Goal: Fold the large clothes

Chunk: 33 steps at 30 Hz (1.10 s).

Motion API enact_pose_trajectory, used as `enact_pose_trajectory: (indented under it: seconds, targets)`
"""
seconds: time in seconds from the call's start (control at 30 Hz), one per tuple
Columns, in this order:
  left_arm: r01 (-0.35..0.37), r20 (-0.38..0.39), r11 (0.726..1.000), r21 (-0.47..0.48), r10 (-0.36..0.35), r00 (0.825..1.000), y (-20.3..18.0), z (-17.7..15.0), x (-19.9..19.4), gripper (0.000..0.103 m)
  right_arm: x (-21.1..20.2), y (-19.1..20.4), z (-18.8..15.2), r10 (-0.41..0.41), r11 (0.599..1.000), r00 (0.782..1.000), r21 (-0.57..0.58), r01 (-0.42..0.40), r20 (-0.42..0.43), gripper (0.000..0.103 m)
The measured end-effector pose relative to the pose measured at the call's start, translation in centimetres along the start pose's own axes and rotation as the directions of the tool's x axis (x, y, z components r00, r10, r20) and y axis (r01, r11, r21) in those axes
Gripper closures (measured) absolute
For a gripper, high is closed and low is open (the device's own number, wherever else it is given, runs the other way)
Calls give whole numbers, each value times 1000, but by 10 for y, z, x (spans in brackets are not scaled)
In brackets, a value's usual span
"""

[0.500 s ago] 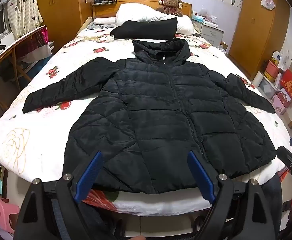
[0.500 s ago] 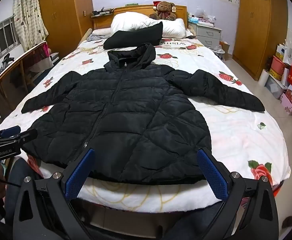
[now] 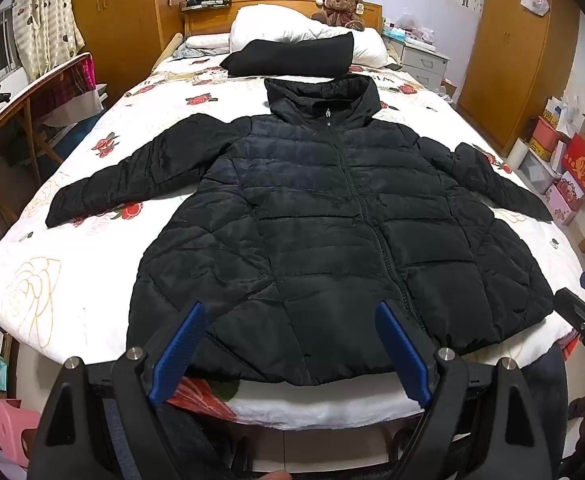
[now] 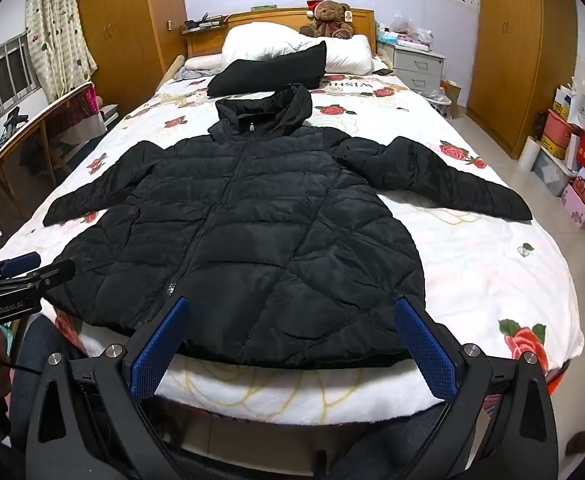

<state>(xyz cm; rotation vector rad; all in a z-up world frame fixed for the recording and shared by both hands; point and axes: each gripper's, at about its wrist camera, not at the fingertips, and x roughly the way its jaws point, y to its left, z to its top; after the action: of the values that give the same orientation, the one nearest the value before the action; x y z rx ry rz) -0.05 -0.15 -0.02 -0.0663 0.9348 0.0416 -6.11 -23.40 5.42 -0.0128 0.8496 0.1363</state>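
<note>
A black hooded puffer jacket (image 3: 324, 216) lies spread flat, front up and zipped, across the middle of both views on a bed covered by a white quilt printed with red roses (image 3: 64, 280). Its hood (image 3: 324, 96) points toward the top of the frame, and both sleeves stretch outward: in the left wrist view one sleeve (image 3: 140, 172) reaches toward the left edge, the other (image 3: 500, 184) runs to the right. The hem sits near the foot of the bed, close to the bottom of each picture. The left gripper (image 3: 288, 344) hangs over the hem at the lower centre of its view, its blue-padded jaws spread wide and released, with nothing pinched between them. The right gripper (image 4: 292, 340) stands the same way at the lower centre of its own view, jaws wide apart and empty above the jacket's lower edge. In the right wrist view the left gripper shows as a dark shape at the left edge; in the left wrist view the right gripper peeks in at the right edge. Beyond the hood, a folded black garment (image 3: 288, 56) rests against a white pillow (image 3: 292, 28), and a brown teddy bear (image 3: 342, 8) in a red hat sits by the wooden headboard (image 3: 284, 2). Wooden wardrobes (image 3: 512, 52) fill the upper corners.
</note>
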Motion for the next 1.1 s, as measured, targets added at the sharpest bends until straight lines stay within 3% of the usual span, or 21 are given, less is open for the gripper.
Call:
enact_pose_trajectory:
  seconds: [1.1]
  targets:
    - [12,-8,1000,-4,-12,1000,1,-5,2,15,5,3,-2,3,1000,1000,0,-3,-8,2]
